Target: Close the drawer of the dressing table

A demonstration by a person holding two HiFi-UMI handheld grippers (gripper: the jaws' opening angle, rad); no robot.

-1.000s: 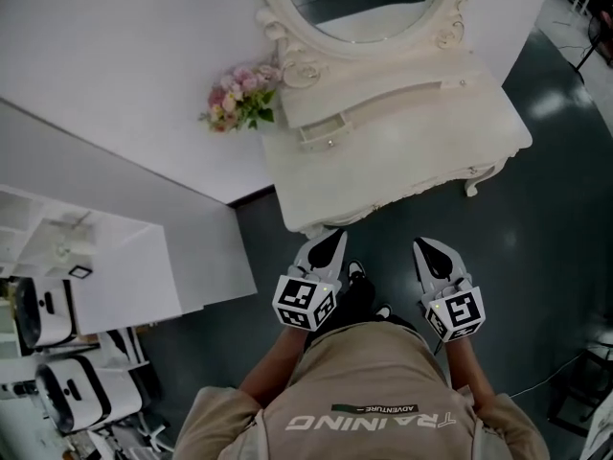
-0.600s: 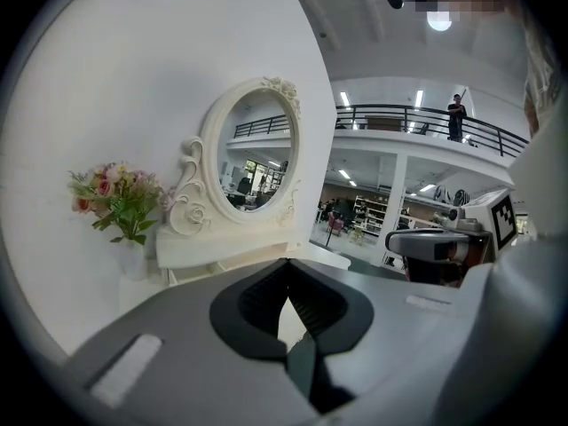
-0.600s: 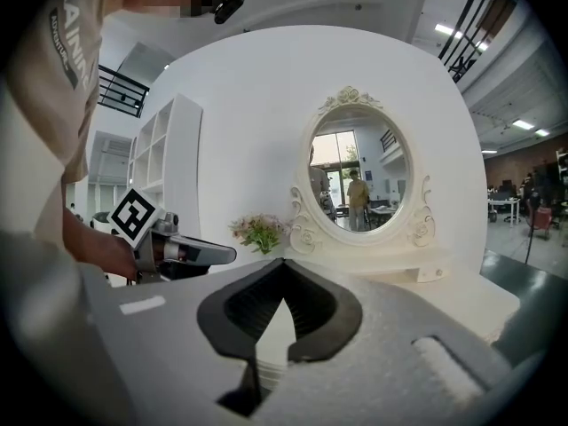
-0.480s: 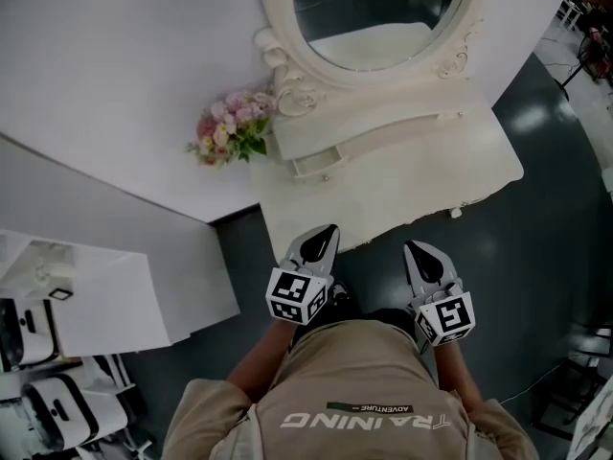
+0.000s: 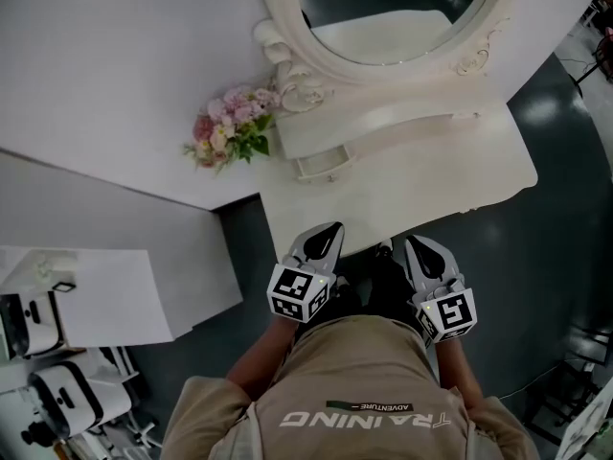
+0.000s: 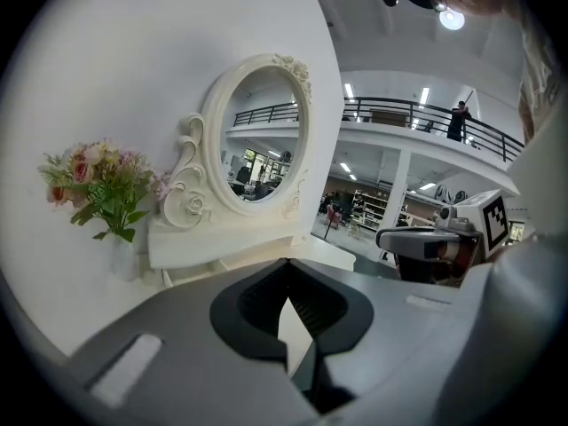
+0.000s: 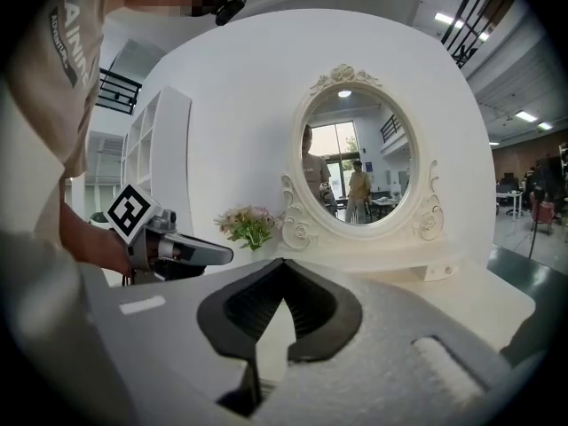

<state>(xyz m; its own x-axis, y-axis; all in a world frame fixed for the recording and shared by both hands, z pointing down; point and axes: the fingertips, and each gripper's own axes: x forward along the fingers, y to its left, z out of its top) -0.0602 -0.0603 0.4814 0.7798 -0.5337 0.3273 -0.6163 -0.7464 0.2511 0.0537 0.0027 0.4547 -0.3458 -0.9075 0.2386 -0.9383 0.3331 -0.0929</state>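
the open drawer [image 5: 324, 166] lies straight ahead of our left tool [image 5: 330, 230] — nearer than the right tool [image 5: 412, 245]; both clenched on nothing.

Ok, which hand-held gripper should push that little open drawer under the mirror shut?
Left, probably. The drawer stands open at the left end of the dressing table, nearly straight ahead of the left hand-held gripper; the right hand-held gripper would have to reach across. Both are shut and empty.

Pink flowers [image 5: 228, 132] stand against the white wall [image 5: 105, 56].
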